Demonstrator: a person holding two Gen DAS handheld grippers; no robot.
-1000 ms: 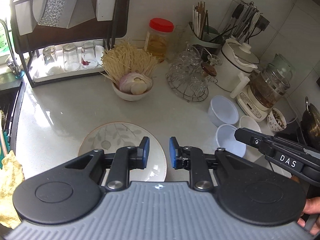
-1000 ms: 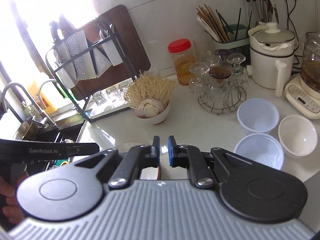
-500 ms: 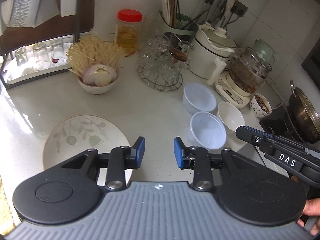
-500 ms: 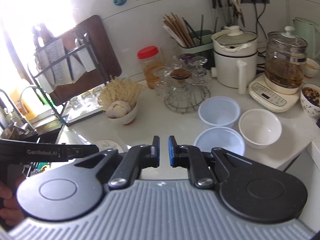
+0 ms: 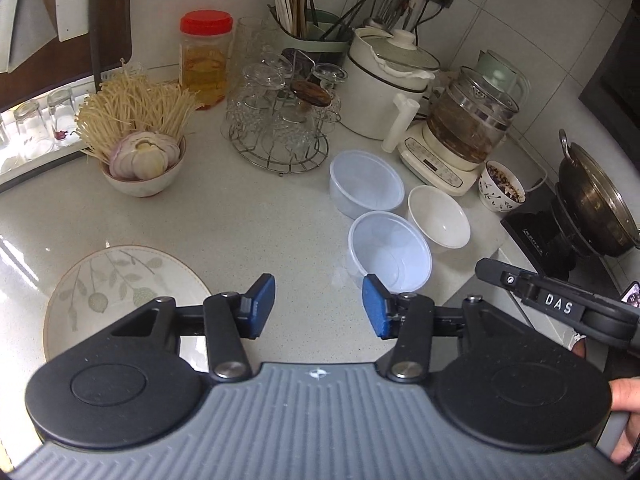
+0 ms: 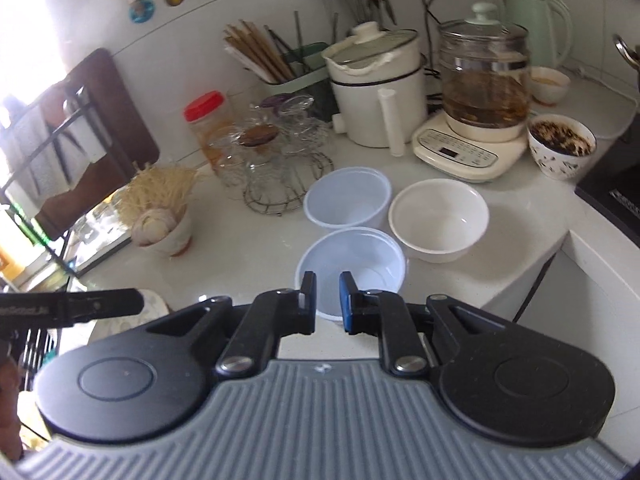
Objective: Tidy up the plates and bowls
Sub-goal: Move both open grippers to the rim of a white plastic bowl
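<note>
clear plastic bowl (image 6: 352, 264) just beyond right hand-held gripper (image 6: 327, 300).

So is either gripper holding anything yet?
No. The left gripper and right gripper are both opening on empty air, near the translucent bowl.

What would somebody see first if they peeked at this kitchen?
Probably the three empty bowls bunched on the counter: two clear plastic tubs and a white bowl beside them. Left of those sits a leaf-patterned plate, with a bowl of noodles and onion behind it. The left claw is opening, nothing between its pads.
</note>
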